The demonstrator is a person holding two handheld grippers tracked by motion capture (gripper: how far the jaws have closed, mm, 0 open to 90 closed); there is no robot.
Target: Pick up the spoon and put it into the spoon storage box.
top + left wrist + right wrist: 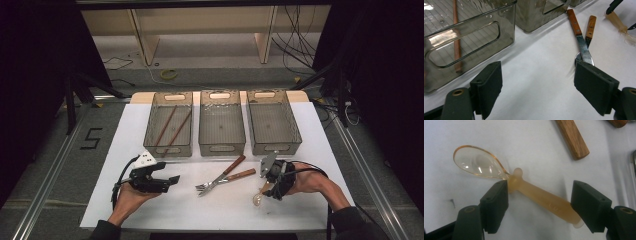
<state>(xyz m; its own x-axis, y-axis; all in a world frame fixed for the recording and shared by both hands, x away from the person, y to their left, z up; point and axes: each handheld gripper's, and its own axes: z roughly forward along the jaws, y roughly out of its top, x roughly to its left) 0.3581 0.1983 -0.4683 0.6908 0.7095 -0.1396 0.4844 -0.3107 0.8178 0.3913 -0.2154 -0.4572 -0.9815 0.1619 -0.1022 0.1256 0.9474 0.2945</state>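
Observation:
A translucent amber spoon (258, 199) lies on the white table sheet (150, 210) at the front right. My right gripper (265, 189) hangs over it, open; in the right gripper view the spoon (499, 167) runs slantwise between the jaws of that gripper (539, 202), its neck by the left pad and its handle end by the right pad. Two wooden-handled forks (223, 178) lie crossed at the table's middle. My left gripper (172, 181) stands open and empty at the front left; in its own view the gripper (537, 85) faces the forks (583, 48).
Three smoky clear bins stand in a row at the back: left (169, 150), middle (222, 148), right (276, 148). The left bin (474, 35) holds two brown chopsticks (169, 126). Bare sheet lies between my two hands.

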